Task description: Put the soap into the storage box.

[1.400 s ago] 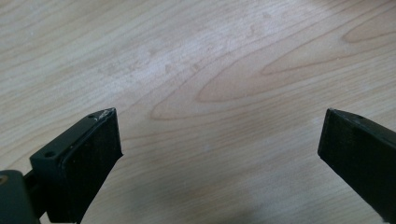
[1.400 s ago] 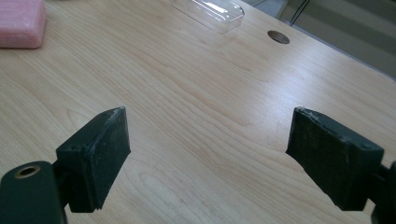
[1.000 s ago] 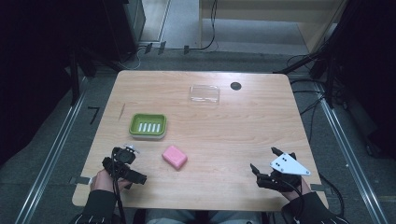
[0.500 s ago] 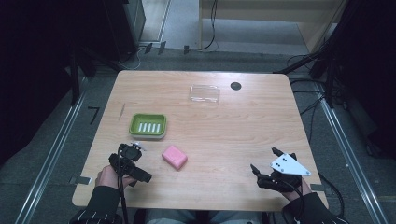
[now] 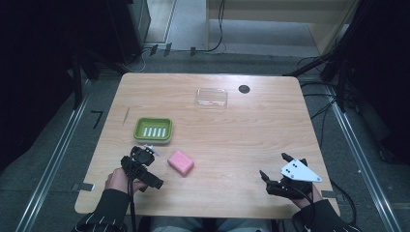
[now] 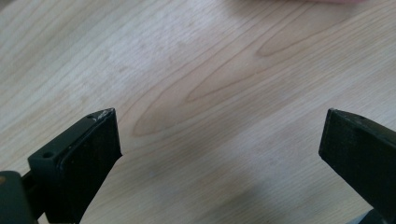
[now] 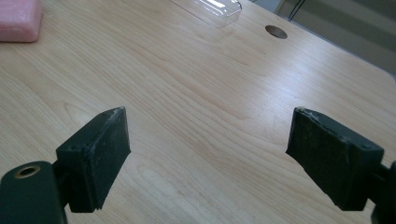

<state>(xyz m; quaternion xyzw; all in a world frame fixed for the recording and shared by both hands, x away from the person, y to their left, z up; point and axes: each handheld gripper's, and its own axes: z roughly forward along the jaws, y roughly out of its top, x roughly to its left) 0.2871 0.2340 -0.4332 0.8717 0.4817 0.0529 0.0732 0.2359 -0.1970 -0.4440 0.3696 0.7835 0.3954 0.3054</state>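
Observation:
A pink soap bar [image 5: 180,162] lies on the wooden table [image 5: 232,135], just in front and to the right of a green soap dish [image 5: 153,129] with a slotted floor. My left gripper [image 5: 151,170] is close to the soap's left side, open, with bare wood between its jaws [image 6: 219,140]; a blurred pink strip shows at the top edge of the left gripper view. My right gripper [image 5: 274,164] rests near the front right of the table, open and holding nothing [image 7: 208,140]. From there the soap [image 7: 18,21] sits far off at the upper left.
A clear plastic lid [image 5: 212,97] lies toward the back of the table, with a dark round hole [image 5: 244,89] beside it; both also appear in the right gripper view, the lid [image 7: 210,9] and the hole [image 7: 276,31]. Dark floor, rails and cables surround the table.
My left gripper has shifted right and a little forward, closer to the pink soap. The right gripper has stayed where it was.

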